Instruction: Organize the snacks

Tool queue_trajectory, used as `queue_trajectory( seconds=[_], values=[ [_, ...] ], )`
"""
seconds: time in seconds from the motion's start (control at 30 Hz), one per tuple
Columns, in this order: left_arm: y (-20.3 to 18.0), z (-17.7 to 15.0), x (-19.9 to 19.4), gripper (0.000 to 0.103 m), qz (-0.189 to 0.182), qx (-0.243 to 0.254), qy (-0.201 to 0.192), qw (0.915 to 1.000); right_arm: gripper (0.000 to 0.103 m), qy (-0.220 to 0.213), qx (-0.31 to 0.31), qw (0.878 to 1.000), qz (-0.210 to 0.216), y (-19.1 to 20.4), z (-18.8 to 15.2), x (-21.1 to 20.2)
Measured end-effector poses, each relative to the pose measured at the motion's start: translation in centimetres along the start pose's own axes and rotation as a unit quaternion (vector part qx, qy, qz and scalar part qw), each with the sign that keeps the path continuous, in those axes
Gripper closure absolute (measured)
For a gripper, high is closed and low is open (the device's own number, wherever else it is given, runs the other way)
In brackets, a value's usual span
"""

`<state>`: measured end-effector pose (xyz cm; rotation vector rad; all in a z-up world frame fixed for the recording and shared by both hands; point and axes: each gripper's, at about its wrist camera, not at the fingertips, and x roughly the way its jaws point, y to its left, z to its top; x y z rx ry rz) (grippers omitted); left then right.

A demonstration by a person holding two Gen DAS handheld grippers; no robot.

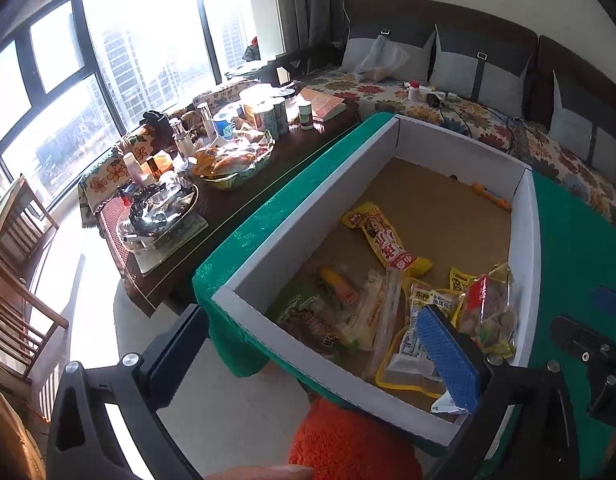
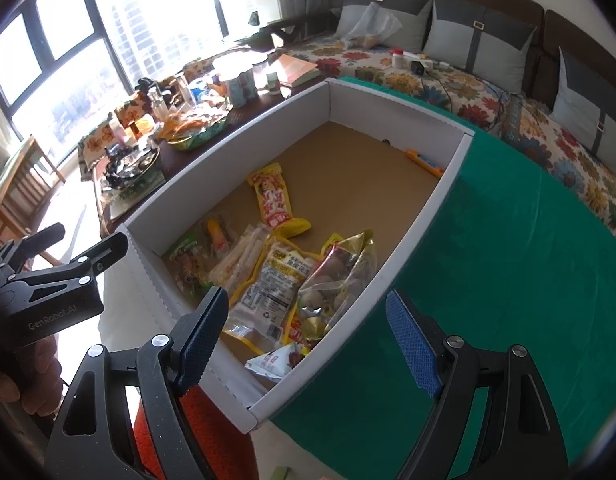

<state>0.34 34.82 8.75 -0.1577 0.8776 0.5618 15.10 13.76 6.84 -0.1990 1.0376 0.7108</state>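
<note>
Bright window (image 1: 108, 60), floral sofa (image 1: 447, 108), grey cushions (image 2: 479, 46), cluttered dark side table (image 1: 228, 184).

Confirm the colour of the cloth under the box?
Green cloth, plain with no pattern; clearest in the right wrist view.

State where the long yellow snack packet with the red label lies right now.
The long yellow snack packet lies inside the white box, on its brown floor, just beyond the pile of snacks at the near end.

A floral-covered sofa (image 2: 467, 92) with grey cushions (image 2: 479, 48) sits beside the window (image 2: 108, 32).
</note>
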Motion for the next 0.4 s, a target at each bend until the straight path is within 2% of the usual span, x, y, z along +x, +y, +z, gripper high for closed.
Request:
queue_trajectory(
  seconds=[0.27, 0.4],
  values=[
    [0.33, 0.30, 0.36, 0.000, -0.021, -0.012, 0.009, 0.9997, 0.019, 0.002, -0.001, 1.000, 0.000, 0.13, -0.07, 0.24],
    [0.37, 0.20, 0.03, 0.000, -0.025, -0.015, 0.001, 0.9996, 0.019, 0.005, -0.003, 1.000, 0.001, 0.46, 0.05, 0.66]
  ],
)
